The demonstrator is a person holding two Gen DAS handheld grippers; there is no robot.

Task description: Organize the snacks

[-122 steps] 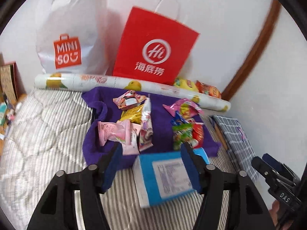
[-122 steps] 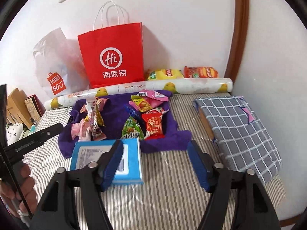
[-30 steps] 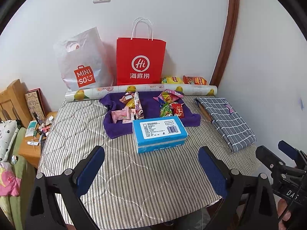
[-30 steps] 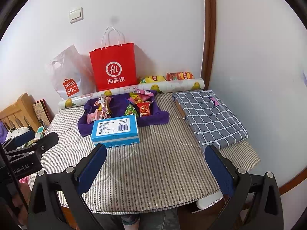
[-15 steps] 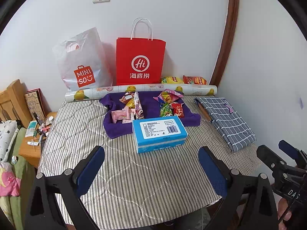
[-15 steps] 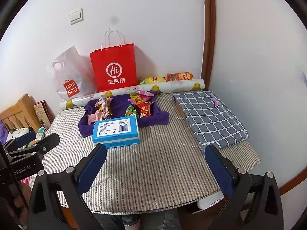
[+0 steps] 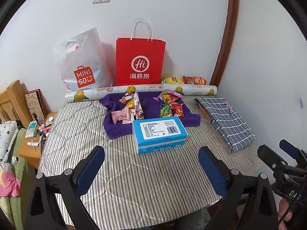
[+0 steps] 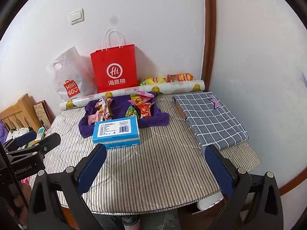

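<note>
A purple cloth (image 7: 147,106) (image 8: 120,106) lies on the striped table and holds two groups of snack packets: pink ones (image 7: 126,113) (image 8: 103,109) on the left, green and red ones (image 7: 169,107) (image 8: 141,108) on the right. A blue tissue box (image 7: 159,134) (image 8: 117,131) stands in front of the cloth. My left gripper (image 7: 151,170) is open and empty, held back above the table's front edge. My right gripper (image 8: 155,168) is open and empty too, near the front edge.
A red paper bag (image 7: 140,61), a white plastic bag (image 7: 82,63), a paper roll (image 7: 142,91) and two chip bags (image 7: 184,80) line the back wall. A folded checked cloth (image 7: 226,120) lies at the table's right. A wooden bedside stand (image 7: 36,134) with clutter is on the left.
Four seconds ago both grippers were close over the tissue box and snacks; they have since drawn back to the table's front and opened wider. Almost nothing has moved in the last second.
</note>
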